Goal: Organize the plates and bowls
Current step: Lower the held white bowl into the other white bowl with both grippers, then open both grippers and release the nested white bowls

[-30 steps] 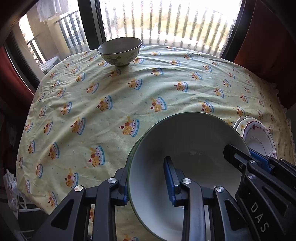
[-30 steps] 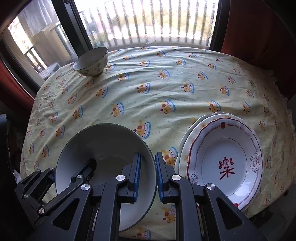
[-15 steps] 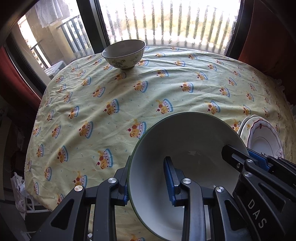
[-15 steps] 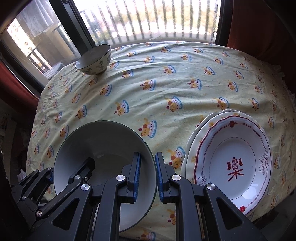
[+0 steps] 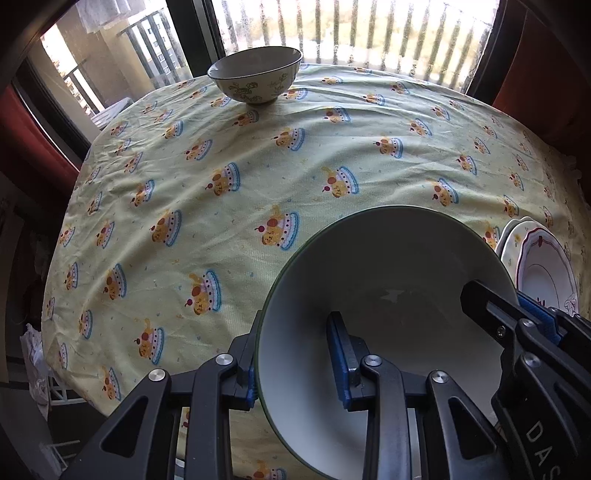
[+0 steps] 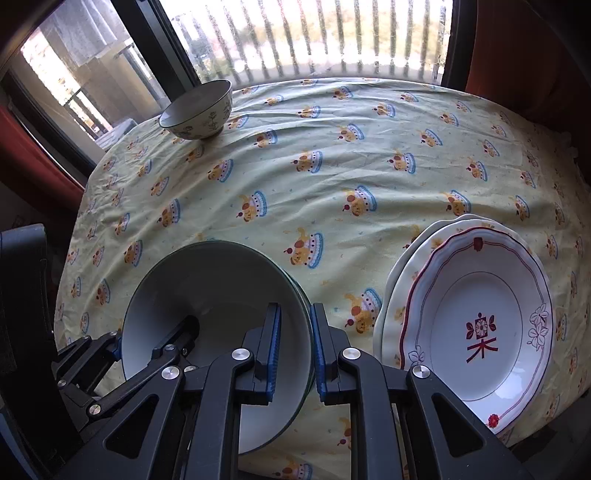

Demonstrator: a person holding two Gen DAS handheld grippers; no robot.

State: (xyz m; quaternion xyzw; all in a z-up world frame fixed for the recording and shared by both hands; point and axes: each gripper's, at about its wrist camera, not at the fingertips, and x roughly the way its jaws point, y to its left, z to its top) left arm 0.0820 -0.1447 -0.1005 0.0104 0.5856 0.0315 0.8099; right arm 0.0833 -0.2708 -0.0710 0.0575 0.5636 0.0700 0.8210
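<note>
From my left wrist camera, the yellow tablecloth (image 5: 258, 177) runs to a barred window (image 5: 351, 33); my left gripper (image 5: 295, 356) points steeply down, clamped on the big bowl (image 5: 388, 280), with the small bowl (image 5: 255, 79) far beyond it. From my right wrist camera, my right gripper (image 6: 293, 349) pinches that big bowl's (image 6: 218, 291) other rim, with the stacked plates (image 6: 476, 314) just right of it.

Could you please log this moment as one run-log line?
left tongs: shut on big bowl rim | right tongs: shut on opposite rim | plates: stacked

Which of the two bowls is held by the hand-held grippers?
The big plain bowl with the green rim, at the near edge: both hand-held grippers clamp its rim. The small flowered bowl stands alone by the window.
</note>
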